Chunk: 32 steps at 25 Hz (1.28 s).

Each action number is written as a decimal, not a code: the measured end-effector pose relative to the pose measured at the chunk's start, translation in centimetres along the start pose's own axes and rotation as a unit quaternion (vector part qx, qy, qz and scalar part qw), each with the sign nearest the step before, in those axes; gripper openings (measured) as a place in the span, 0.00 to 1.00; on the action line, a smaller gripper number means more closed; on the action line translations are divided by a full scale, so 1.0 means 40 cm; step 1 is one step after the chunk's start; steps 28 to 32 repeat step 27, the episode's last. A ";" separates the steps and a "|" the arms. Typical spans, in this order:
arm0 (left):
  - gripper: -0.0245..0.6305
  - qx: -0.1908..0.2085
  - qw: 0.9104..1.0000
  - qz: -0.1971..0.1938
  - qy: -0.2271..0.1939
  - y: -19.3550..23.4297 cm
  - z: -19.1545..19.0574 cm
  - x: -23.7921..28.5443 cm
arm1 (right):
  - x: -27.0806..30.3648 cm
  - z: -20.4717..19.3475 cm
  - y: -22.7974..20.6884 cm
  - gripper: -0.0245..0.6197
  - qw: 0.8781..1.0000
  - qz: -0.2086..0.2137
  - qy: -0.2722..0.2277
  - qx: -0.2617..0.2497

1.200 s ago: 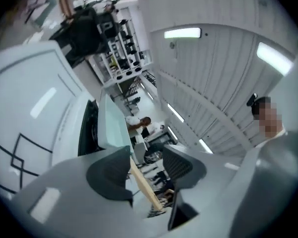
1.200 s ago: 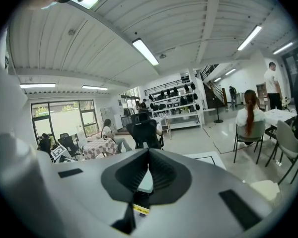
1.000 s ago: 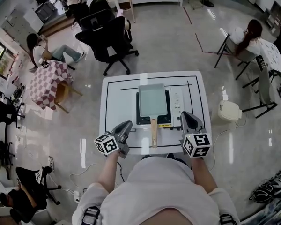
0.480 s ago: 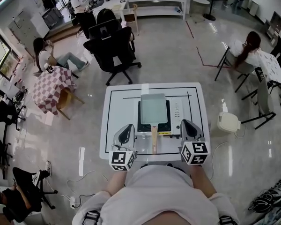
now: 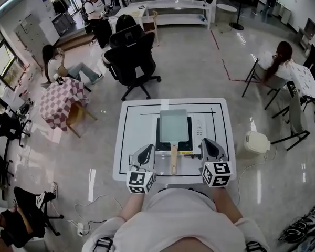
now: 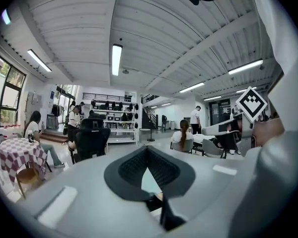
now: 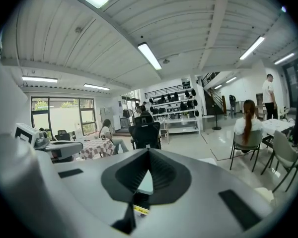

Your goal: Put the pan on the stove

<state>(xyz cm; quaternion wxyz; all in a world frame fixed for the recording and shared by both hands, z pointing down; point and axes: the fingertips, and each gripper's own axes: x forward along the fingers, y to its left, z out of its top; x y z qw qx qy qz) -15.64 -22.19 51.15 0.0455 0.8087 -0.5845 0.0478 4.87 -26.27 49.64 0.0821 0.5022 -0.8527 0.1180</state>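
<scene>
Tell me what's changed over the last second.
The left gripper slid right along the front of the table, toward the pan handle, and straightened; its jaws are shut on nothing. Nothing was gripped or released. The pan stays on the stove, the right gripper about where it was, also shut.

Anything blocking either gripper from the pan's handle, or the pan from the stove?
Nothing visible. The rectangular grey pan already sits on the black portable stove, with its wooden handle pointing toward the person. The left gripper and right gripper, both shut and empty, flank the handle with only bare white table between.
</scene>
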 end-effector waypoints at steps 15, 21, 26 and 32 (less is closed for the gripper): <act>0.05 -0.026 1.000 -0.004 0.014 0.008 -0.032 -0.002 | 0.000 -0.009 0.008 0.05 1.000 0.005 -0.003 0.000; 0.05 -0.025 0.999 -0.001 0.019 0.011 -0.038 -0.011 | 0.000 -0.006 0.013 0.05 1.000 0.009 -0.003 -0.001; 0.05 -0.030 0.999 -0.013 0.009 0.003 -0.038 -0.015 | -0.004 -0.011 0.021 0.05 1.000 0.010 -0.003 -0.003; 0.05 -0.029 0.999 -0.015 0.010 0.001 -0.040 -0.015 | -0.003 -0.012 0.022 0.05 1.000 0.010 -0.003 -0.004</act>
